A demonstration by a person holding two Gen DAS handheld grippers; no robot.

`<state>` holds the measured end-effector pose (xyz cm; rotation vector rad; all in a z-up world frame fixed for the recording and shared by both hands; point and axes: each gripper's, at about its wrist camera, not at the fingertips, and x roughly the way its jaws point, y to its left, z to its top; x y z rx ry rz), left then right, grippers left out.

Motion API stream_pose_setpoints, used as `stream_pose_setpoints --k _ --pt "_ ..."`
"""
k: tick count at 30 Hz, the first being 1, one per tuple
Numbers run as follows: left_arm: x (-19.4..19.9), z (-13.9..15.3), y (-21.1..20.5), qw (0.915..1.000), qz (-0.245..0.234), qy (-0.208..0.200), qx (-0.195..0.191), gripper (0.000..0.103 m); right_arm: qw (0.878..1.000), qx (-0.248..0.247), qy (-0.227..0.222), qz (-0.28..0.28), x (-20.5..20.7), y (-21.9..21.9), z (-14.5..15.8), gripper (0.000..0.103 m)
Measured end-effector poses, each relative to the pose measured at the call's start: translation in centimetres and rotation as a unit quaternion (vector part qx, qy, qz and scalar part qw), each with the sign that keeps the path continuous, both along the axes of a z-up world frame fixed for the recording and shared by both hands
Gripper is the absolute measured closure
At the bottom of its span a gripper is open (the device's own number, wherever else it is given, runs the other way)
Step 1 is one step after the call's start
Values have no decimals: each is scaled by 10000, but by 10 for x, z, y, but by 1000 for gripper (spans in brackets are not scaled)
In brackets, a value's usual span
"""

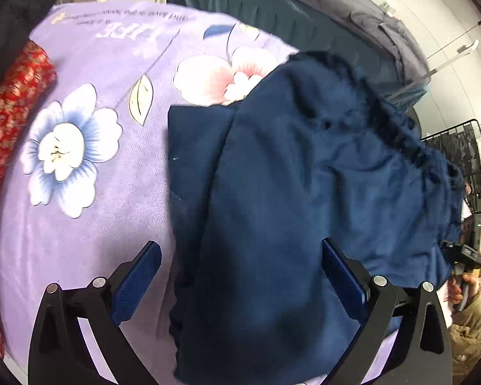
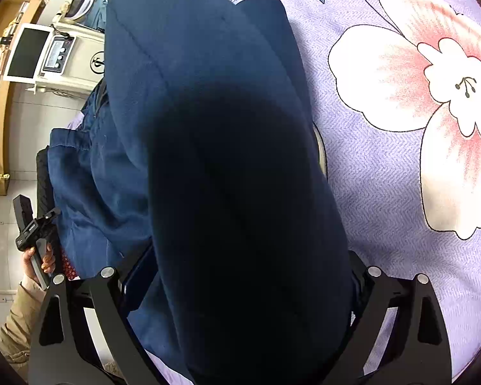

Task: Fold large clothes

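A large navy blue garment [image 1: 304, 176] lies folded over itself on a lilac flowered blanket [image 1: 96, 192]. My left gripper [image 1: 240, 276] is open, its blue-padded fingers [image 1: 138, 282] wide apart, with a fold of the garment lying between them. In the right wrist view the garment [image 2: 224, 176] bulges up between the jaws of my right gripper [image 2: 240, 276], which stand wide apart; the cloth hides the pads, so whether they press it does not show. The right gripper's body also shows in the left wrist view [image 1: 465, 253], at the garment's right edge.
A red patterned cloth [image 1: 12, 112] lies at the blanket's left edge. A dark grey quilt [image 1: 336, 16] lies behind the blanket. A cream appliance with a screen [image 2: 57, 54] and a wooden shelf [image 2: 3, 96] stand beside the bed. A black wire rack [image 1: 458, 147] stands at right.
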<state>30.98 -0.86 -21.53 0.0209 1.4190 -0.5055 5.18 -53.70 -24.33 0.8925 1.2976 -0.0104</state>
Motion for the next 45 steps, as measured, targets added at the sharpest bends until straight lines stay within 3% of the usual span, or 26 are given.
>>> stream_pose_setpoints --k 2,7,11,14,16,18,20,22,24,28,30,35,38,42,45 --pt "3 -18 3 9997 38 170 -143 5 10000 -8 52 -45 3 2 0 11" --pt "12 -51 24 9894 490 892 -1034 5 9998 21 125 -161 0 0 2 10" --pt "12 -51 18 9907 390 772 -1051 5 9996 20 164 -236 3 2 -1 8" --pt "12 -48 10 9882 570 727 -1220 5 9993 -74 195 -324 6 6 -1 8" --pt "9 -46 -1 9892 637 669 -1137 5 9989 -221 227 -332 12 12 2 10" --pt "4 -43 -10 9922 562 534 -977 7 9984 -421 247 -280 16 20 8 22" --pt "2 -38 -9 9907 587 541 -1102 15 9977 -531 287 -323 18 28 14 31" --pt "-3 -35 -5 9883 619 560 -1273 31 9971 -582 280 -396 18 34 21 44" --pt "-9 -28 -5 9881 510 492 -1368 42 9968 -626 258 -432 22 42 32 64" --pt "-18 -7 -7 9892 273 327 -1400 65 9950 -966 109 -232 22 64 64 73" --pt "-16 7 -13 9894 184 189 -1431 70 9945 -1001 -32 -299 12 57 74 76" --pt "-54 61 -3 9768 48 120 -2139 76 9945 -902 -413 -335 -14 94 123 78" --pt "-88 83 2 9791 -288 56 -2011 76 9953 -856 -375 -265 -45 114 141 78" --pt "-130 71 26 9840 -299 355 -1722 77 9970 -689 -119 -318 -104 144 141 78" --pt "-145 60 38 9826 -63 512 -1784 77 9971 -665 87 -361 -134 156 128 79"
